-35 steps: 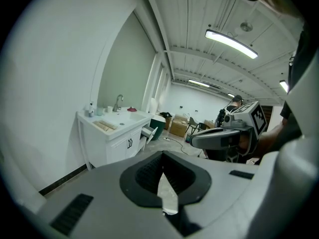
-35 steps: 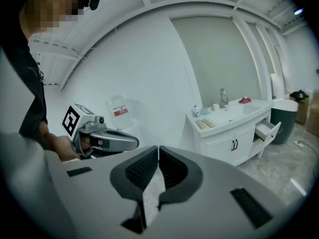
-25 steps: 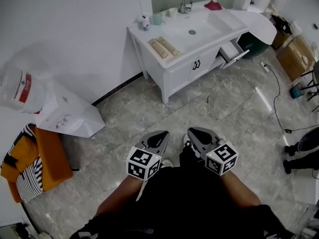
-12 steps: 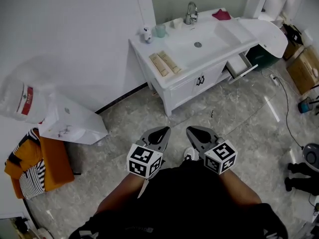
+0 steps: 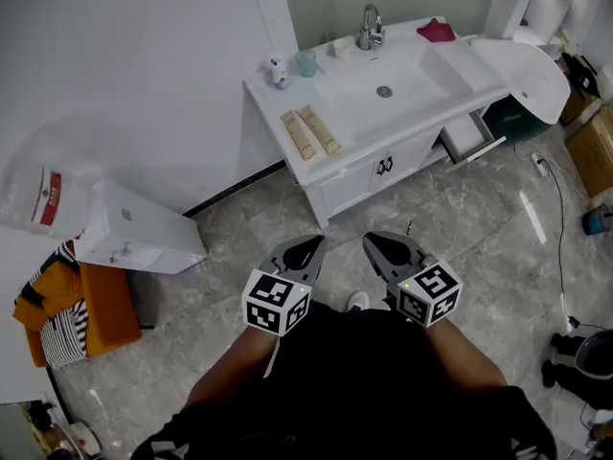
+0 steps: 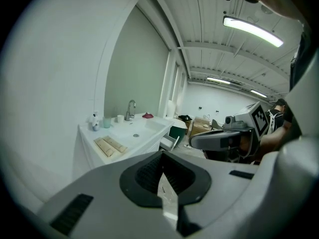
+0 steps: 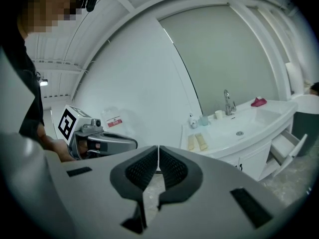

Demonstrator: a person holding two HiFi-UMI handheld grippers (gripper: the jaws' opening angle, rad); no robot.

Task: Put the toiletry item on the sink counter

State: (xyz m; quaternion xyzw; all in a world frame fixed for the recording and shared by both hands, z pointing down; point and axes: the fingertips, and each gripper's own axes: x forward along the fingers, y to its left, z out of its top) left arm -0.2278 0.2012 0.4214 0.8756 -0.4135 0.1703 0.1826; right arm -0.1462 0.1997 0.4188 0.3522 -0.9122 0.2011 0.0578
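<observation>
Toiletry tubes lie side by side at the sink counter's front left corner, long axes front-to-back, well ahead of both closed, empty grippers; the left gripper is nearer than the right gripper.

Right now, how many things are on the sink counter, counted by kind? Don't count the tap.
Tubes: 2
Cups: 2
White bottle: 1
Red cloth: 1
Total: 6
</observation>
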